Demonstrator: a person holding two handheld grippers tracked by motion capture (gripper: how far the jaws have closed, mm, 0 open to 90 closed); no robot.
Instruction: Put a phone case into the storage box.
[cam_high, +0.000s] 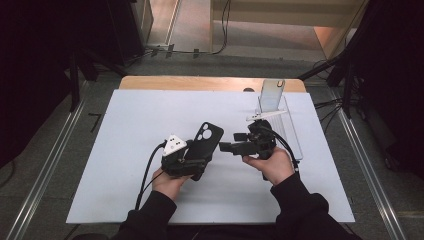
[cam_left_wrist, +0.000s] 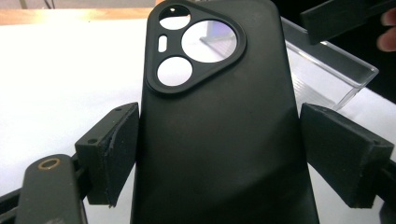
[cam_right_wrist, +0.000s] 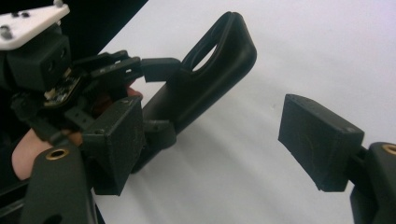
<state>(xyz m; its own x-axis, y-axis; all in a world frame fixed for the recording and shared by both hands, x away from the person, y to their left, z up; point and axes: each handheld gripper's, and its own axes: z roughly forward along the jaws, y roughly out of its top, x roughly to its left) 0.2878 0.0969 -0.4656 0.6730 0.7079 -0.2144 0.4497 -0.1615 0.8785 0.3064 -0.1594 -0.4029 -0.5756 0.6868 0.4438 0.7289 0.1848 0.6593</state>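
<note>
A white surface (cam_high: 125, 165) covers nearly the whole working area, and at its far right edge stands a clear acrylic stand (cam_high: 280, 117) with a phone (cam_high: 272, 95) propped upright in it. Nearer the person, above the middle of the surface, the left gripper (cam_high: 197, 162) holds a black phone case (cam_high: 205, 140) by its long sides, camera cut-out pointing away from the person; in the left gripper view the two pads sit against the edges of the case (cam_left_wrist: 219, 130) at about mid-length, so the jaws stand fairly wide but are closed on it. The right gripper (cam_high: 227, 141) hovers just beside the case, to its right, pointing at it sideways with its jaws apart and nothing between them (the right gripper view shows bare surface between the pads). The case looks light and matte, probably a soft rubbery shell that flexes and bows if pinched hard across its open width, so a firm grip is best taken on the side walls or near a corner, where the rim stiffens it, not around the thin bridge of the camera opening. Being hollow, it may twist when only one end is held.
</note>
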